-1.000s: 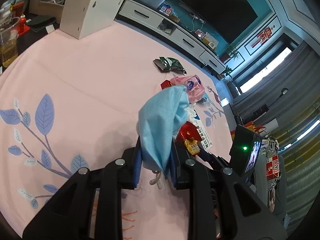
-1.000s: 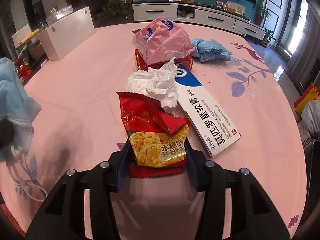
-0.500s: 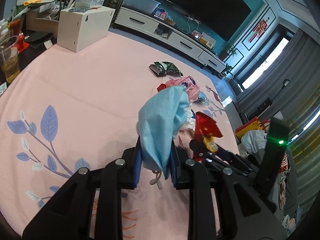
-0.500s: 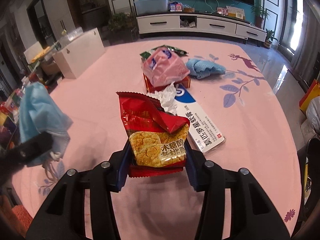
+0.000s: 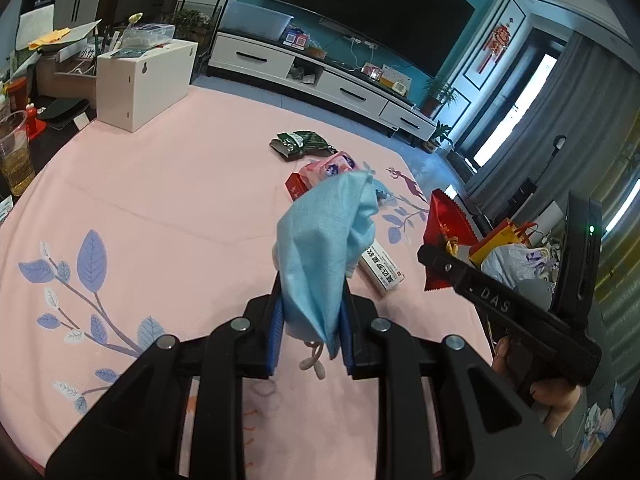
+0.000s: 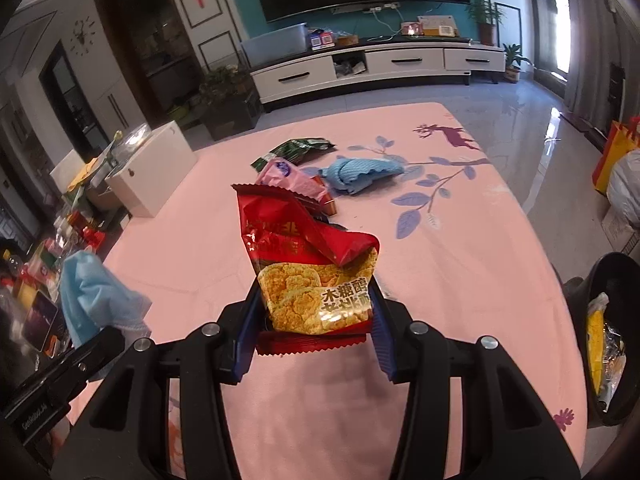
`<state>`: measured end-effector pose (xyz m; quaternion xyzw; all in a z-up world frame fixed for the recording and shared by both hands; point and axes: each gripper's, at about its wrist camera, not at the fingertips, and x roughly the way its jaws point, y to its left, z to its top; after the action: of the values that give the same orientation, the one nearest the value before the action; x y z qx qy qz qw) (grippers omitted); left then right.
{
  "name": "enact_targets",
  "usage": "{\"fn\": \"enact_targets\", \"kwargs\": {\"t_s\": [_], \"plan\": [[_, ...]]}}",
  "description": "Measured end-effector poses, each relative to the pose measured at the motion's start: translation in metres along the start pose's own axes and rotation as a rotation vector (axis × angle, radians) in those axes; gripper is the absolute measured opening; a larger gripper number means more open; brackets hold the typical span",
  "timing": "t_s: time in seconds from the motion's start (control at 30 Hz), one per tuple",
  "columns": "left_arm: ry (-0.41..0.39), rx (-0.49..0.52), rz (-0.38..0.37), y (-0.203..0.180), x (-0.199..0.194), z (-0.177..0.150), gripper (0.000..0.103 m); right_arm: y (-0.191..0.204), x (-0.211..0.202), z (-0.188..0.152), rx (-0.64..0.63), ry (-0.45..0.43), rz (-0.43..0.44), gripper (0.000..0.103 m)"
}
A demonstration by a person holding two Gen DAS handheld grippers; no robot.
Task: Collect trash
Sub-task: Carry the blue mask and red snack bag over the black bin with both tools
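Note:
My left gripper (image 5: 310, 320) is shut on a blue face mask (image 5: 328, 240) and holds it above the pink tablecloth (image 5: 160, 200). My right gripper (image 6: 314, 320) is shut on a red snack wrapper (image 6: 308, 264) and holds it high over the table. The mask also shows at the left of the right wrist view (image 6: 92, 292), and the wrapper at the right of the left wrist view (image 5: 444, 232). A green wrapper (image 5: 300, 144), a pink packet (image 5: 328, 166) on a red box, a white medicine box (image 5: 380, 268) and a blue cloth (image 6: 360, 172) lie on the table.
A black bin (image 6: 608, 340) with trash in it stands off the table's right edge. A white box (image 5: 144, 80) sits at the far left of the table. A cup of yellow drink (image 5: 16, 156) stands at the left edge. Bags (image 5: 508, 256) lie on the floor to the right.
Both grippers have risen and pulled back from the trash pile with their loads. The right gripper has swung right, and the black bin has come into its view.

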<state>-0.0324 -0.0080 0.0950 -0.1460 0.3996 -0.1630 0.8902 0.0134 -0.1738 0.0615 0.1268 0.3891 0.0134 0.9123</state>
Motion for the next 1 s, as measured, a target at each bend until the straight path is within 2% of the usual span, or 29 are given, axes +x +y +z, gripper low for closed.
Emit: {"fn": "enact_targets", "kwargs": {"t_s": [0.27,0.4,0.5,0.67,0.8,1.0], "plan": [[-0.003,0.012,-0.017,-0.006,-0.003,-0.002,0.023,-0.016,-0.012,0.006,0.036,-0.036,-0.026,0.049],[0.005,-0.052,-0.056,-0.006,-0.012,-0.005,0.023,-0.025,-0.013,0.010,0.050,-0.043,-0.032,0.049],[-0.011,-0.042,-0.022,-0.014,-0.026,-0.006,0.023,-0.031,-0.016,0.011,0.072,-0.038,-0.027,0.049],[-0.028,-0.046,-0.030,-0.025,-0.044,-0.007,0.023,-0.036,-0.027,0.011,0.089,-0.043,-0.019,0.049],[-0.043,0.002,0.000,-0.040,-0.054,-0.008,0.023,-0.039,-0.040,0.013,0.087,-0.072,-0.007,0.049],[-0.039,0.021,-0.008,-0.053,-0.061,-0.009,0.023,-0.047,-0.053,0.015,0.104,-0.094,-0.018,0.049]]}}
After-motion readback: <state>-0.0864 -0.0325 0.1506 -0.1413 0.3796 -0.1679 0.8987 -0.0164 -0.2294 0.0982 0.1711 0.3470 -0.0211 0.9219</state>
